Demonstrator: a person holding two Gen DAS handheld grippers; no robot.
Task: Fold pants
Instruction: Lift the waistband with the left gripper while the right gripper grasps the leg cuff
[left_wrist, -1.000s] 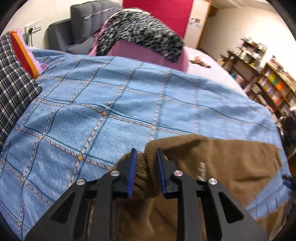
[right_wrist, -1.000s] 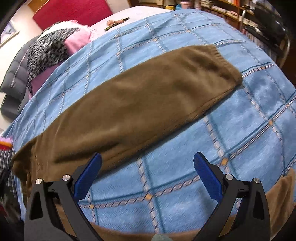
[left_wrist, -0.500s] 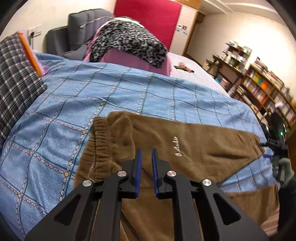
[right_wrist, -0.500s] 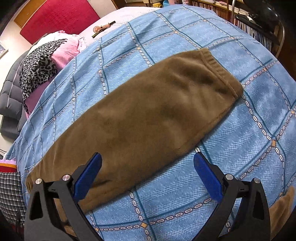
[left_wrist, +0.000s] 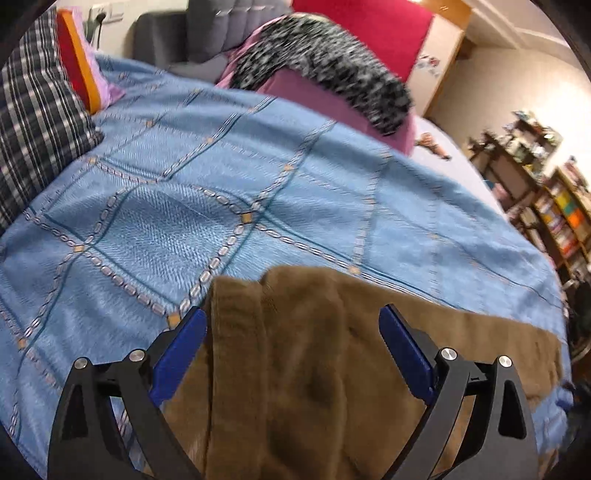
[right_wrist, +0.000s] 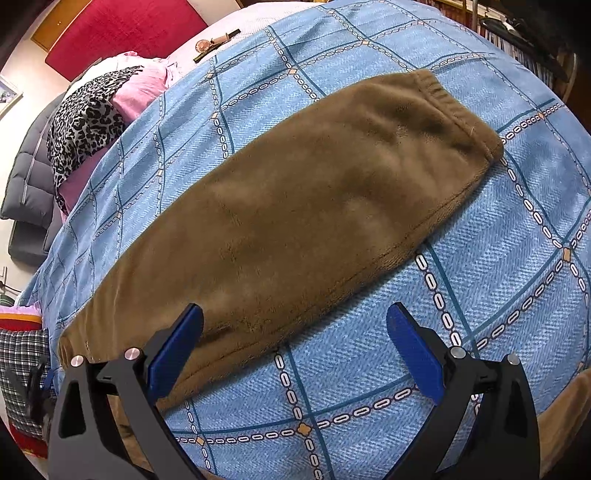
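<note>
Brown fleece pants (right_wrist: 295, 206) lie spread across a blue patterned bedspread (right_wrist: 480, 295). One leg runs to a cuffed hem (right_wrist: 461, 114) at the upper right of the right wrist view. My right gripper (right_wrist: 295, 347) is open and empty, just above the leg's near edge. In the left wrist view the waistband end of the pants (left_wrist: 295, 350) lies bunched between the fingers of my left gripper (left_wrist: 291, 350), which is open and not holding the cloth. A second brown piece (right_wrist: 569, 398) shows at the lower right edge of the right wrist view.
A plaid pillow (left_wrist: 33, 122) and a red-orange cushion (left_wrist: 77, 70) lie at the left. A pink and leopard-print pile (left_wrist: 325, 77) sits at the far side of the bed. Bookshelves (left_wrist: 546, 206) stand at the right. A grey padded seat (right_wrist: 26, 192) stands behind the bed.
My left gripper was shut on the waistband and has opened, letting it go on the bed. The right gripper stayed open and moved closer over the leg.
</note>
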